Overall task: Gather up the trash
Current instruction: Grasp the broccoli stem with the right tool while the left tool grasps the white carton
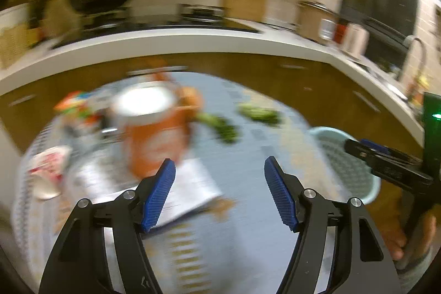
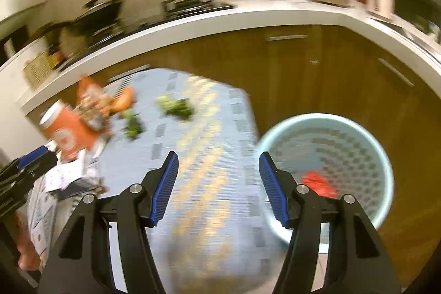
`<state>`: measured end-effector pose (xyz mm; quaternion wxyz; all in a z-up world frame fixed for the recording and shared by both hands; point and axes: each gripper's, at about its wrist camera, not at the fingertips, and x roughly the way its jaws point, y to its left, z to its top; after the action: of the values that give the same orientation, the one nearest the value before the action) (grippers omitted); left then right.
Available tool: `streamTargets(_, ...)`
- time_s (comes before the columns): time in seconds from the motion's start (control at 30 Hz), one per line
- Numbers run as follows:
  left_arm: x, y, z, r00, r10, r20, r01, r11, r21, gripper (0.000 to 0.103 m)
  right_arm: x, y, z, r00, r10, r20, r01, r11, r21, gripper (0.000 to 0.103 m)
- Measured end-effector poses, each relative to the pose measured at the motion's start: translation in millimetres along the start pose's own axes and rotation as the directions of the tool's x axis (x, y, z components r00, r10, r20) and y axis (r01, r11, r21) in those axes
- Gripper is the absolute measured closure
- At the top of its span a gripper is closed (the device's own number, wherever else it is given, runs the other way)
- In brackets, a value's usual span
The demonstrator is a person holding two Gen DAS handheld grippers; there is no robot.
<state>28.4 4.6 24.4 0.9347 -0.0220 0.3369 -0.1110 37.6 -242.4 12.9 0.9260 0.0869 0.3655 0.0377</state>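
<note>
Both views are motion-blurred. My left gripper [image 1: 219, 178] is open and empty above a table with a patterned cloth [image 1: 242, 211]. Just ahead to its left stands an orange paper cup [image 1: 151, 128], also in the right wrist view [image 2: 66, 132]. A white paper sheet [image 1: 190, 192] lies under the left finger. Green vegetable scraps [image 1: 220, 126] [image 2: 176, 106] lie farther back. A crumpled white-and-red cup [image 1: 48, 172] lies at left. My right gripper [image 2: 218, 178] is open and empty beside a pale blue perforated bin [image 2: 325, 170] holding a red scrap [image 2: 317, 182].
Colourful snack wrappers [image 1: 80, 106] [image 2: 93, 104] lie behind the orange cup. A white kitchen counter [image 1: 193, 43] with brown cabinets [image 2: 317, 68] curves behind the table, carrying a wok, a cutting board, a pot and a sink tap. The bin [image 1: 350, 164] stands off the table's right edge.
</note>
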Motion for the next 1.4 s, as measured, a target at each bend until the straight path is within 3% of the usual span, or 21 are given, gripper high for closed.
streamTargets(0.17, -12.7, 58.1, -13.8, 0.994, 0.11, -0.024, -0.111, 0.992, -0.067, 0.029, 20.5, 41.6, -5.8, 0.998, 0.043, -0.041, -0.045, 0.998, -0.049, 0.046)
streamTargets(0.3, 3.2, 84.8, -26.8, 0.989, 0.099, -0.107, -0.111, 0.988, -0.111, 0.029, 33.7, 61.6, -13.5, 0.995, 0.059, -0.082, -0.064, 0.996, -0.066, 0.046)
streamTargets(0.4, 15.7, 88.2, -36.1, 0.989, -0.006, -0.149, -0.015, 0.99, -0.141, 0.029, 35.5, 67.1, -16.2, 0.995, 0.052, -0.091, -0.059, 0.995, -0.079, 0.046)
streamTargets(0.53, 19.7, 74.3, -44.2, 0.968, -0.191, -0.164, 0.162, 0.972, -0.17, 0.029, 32.4, 65.3, -16.7, 0.995, 0.038, -0.089, -0.045, 0.996, -0.082, 0.046)
streamTargets(0.6, 15.9, 56.6, -51.2, 0.942, -0.293, -0.165, 0.265, 0.948, -0.174, 0.029, 33.1, 61.9, -16.2, 0.996, 0.031, -0.089, -0.038, 0.996, -0.08, 0.046)
streamTargets(0.67, 14.3, 38.2, -55.1, 0.903, -0.388, -0.181, 0.362, 0.918, -0.161, 0.029, 33.4, 59.6, -14.9, 0.996, 0.026, -0.088, -0.032, 0.996, -0.078, 0.046)
streamTargets(0.7, 12.8, 28.0, -57.0, 0.887, -0.42, -0.193, 0.397, 0.906, -0.146, 0.029, 33.4, 57.7, -14.0, 0.996, 0.022, -0.086, -0.028, 0.997, -0.077, 0.046)
streamTargets(0.77, 7.8, 13.0, -58.5, 0.872, -0.441, -0.212, 0.429, 0.897, -0.102, 0.029, 33.9, 54.4, -11.4, 0.996, 0.015, -0.084, -0.022, 0.997, -0.076, 0.046)
streamTargets(0.8, 5.1, 9.0, -58.1, 0.874, -0.436, -0.215, 0.43, 0.899, -0.08, 0.029, 34.0, 52.2, -9.3, 0.997, 0.012, -0.08, -0.018, 0.997, -0.078, 0.046)
streamTargets(0.9, -5.2, 8.8, -54.8, 0.908, -0.369, -0.198, 0.372, 0.928, -0.023, 0.028, 35.1, 48.1, -1.6, 0.998, 0.004, -0.068, -0.01, 0.995, -0.098, 0.046)
streamTargets(0.97, -5.1, 11.9, -44.3, 0.945, -0.275, -0.178, 0.279, 0.96, -0.005, 0.027, 39.8, 45.3, 8.7, 0.999, 0.004, -0.048, -0.01, 0.992, -0.128, 0.046)
streamTargets(1.07, 12.1, 11.2, -30.4, 0.973, -0.115, -0.198, 0.125, 0.991, 0.038, 0.027, 52.9, 40.9, 24.8, 0.999, 0.036, -0.041, -0.041, 0.989, -0.142, 0.046)
streamTargets(1.3, 60.4, -10.9, -20.7, 0.956, -0.015, -0.291, 0.046, 0.994, 0.101, 0.027, 95.6, 44.7, 60.4, 0.996, 0.048, -0.076, -0.066, 0.964, -0.256, 0.046)
streamTargets(1.4, 73.5, -20.2, -22.0, 0.95, 0.028, -0.31, 0.013, 0.992, 0.129, 0.032, 112.5, 46.4, 64.2, 0.994, 0.043, -0.103, -0.071, 0.954, -0.291, 0.046)
